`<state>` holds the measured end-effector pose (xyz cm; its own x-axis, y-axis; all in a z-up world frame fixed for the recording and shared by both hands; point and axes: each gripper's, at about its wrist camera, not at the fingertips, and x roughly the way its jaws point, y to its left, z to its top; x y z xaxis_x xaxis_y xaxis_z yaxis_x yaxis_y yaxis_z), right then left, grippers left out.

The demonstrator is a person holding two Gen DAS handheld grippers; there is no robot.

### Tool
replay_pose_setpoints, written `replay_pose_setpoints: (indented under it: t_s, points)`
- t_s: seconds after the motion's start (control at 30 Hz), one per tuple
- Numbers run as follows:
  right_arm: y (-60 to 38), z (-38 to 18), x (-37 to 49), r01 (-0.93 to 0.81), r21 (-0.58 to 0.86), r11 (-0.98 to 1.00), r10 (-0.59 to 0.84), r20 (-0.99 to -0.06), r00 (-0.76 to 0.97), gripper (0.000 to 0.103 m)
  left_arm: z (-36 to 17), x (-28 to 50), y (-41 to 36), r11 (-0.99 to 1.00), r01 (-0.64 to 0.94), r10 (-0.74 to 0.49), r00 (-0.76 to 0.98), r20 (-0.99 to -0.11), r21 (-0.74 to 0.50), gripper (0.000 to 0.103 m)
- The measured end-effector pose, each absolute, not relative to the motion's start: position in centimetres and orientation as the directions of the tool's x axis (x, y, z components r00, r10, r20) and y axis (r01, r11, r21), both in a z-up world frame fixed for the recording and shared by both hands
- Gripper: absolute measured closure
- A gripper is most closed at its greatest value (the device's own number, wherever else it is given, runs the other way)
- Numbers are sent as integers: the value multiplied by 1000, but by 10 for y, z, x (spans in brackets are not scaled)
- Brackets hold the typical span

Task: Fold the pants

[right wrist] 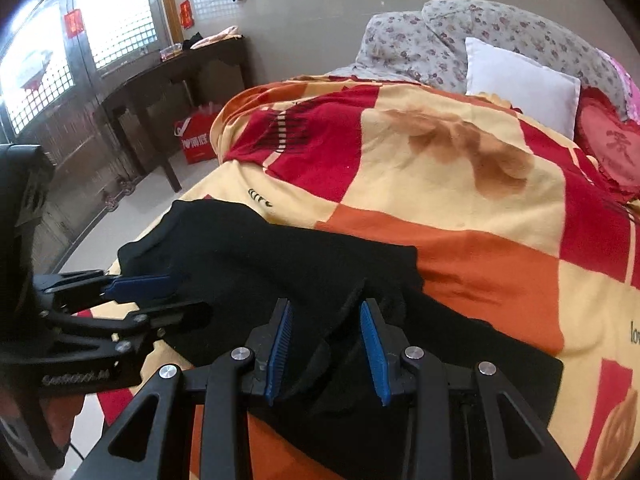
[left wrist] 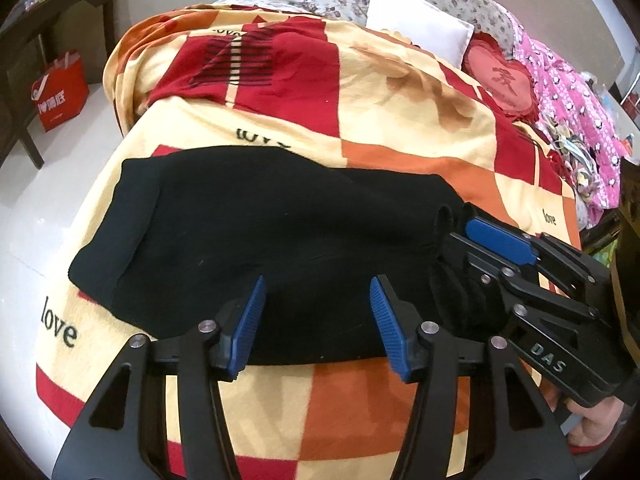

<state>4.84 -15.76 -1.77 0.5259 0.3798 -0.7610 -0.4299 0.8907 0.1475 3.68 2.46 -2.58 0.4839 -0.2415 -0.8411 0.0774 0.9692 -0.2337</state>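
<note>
The black pants (left wrist: 248, 236) lie folded across a checked blanket on the bed (left wrist: 400, 120); they also show in the right wrist view (right wrist: 280, 264). My left gripper (left wrist: 318, 320) is open, its blue pads just over the near edge of the pants, holding nothing. My right gripper (right wrist: 326, 344) is open with a raised fold of the pants between its jaws. In the left wrist view the right gripper (left wrist: 480, 240) sits at the right end of the pants. In the right wrist view the left gripper (right wrist: 168, 296) is at the left, over the pants.
A white pillow (left wrist: 416, 28), a red heart cushion (left wrist: 500, 80) and floral bedding lie at the head of the bed. A dark wooden table (right wrist: 172, 76) and a red bag (right wrist: 198, 136) stand on the floor to the left. The bed's left edge drops to a pale floor.
</note>
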Motion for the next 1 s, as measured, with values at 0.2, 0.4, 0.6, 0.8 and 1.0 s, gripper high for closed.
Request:
replay_pose_setpoints:
  t_s: [0.2,0.4,0.6,0.8,1.0]
  points:
    - [-156,-28,57,-420,155,894,374,-776,509,69,-29,35,34,973,50,-221,483,-847,-225,49]
    - [-147,-42,68,-433,154,888,369,-799,474,66,-33,28,55,967,3,-226,474,-851,-255,49]
    - [-125,-20,80,-484,188,854,438,-763,476,64,-32,8,96,921,-79,-300,481,-824,-382,42]
    - [-69,-13,104,-589,183,787,499,-750,434,58,-42,-9,133,868,-230,-276,514,-813,-440,35]
    - [-21,-23,133,-643,127,755,479,-776,410,55,-56,-6,148,822,-330,-253,518,-817,-463,34]
